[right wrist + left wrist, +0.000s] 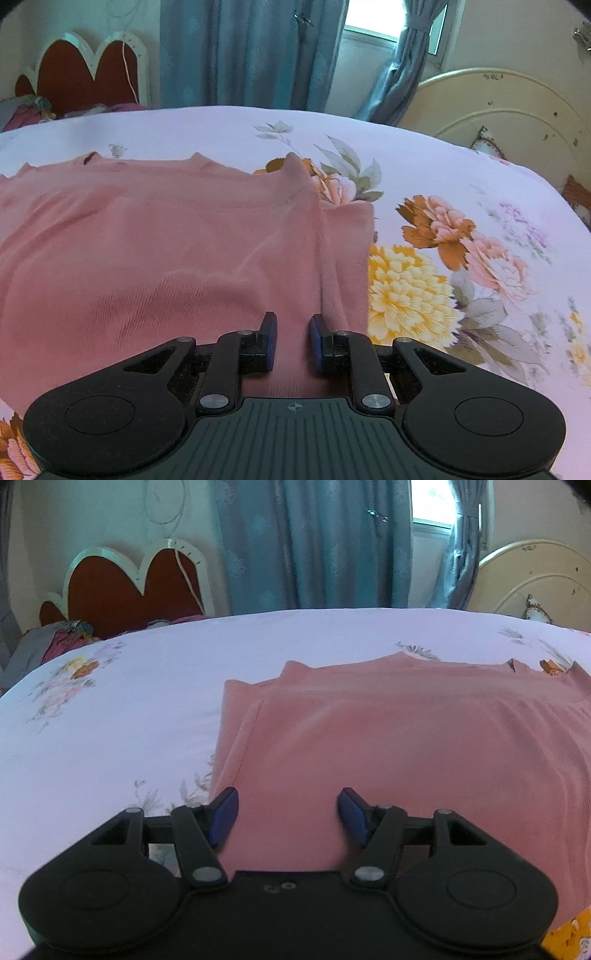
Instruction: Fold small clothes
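A pink knit garment (388,746) lies spread on the bed with its sides folded inward; it also shows in the right wrist view (166,251). My left gripper (288,812) is open, its blue-padded fingers wide apart over the garment's near left edge, holding nothing. My right gripper (293,341) is open with a narrower gap, over the garment's near right part beside its folded right edge, and no cloth is pinched between its pads.
The bed sheet (461,192) is pale lilac with large flower prints. A red heart-shaped headboard (136,587) and a heap of clothes (55,642) are at the far left. Blue curtains (314,542) hang behind. A cream round headboard (498,110) stands at the right.
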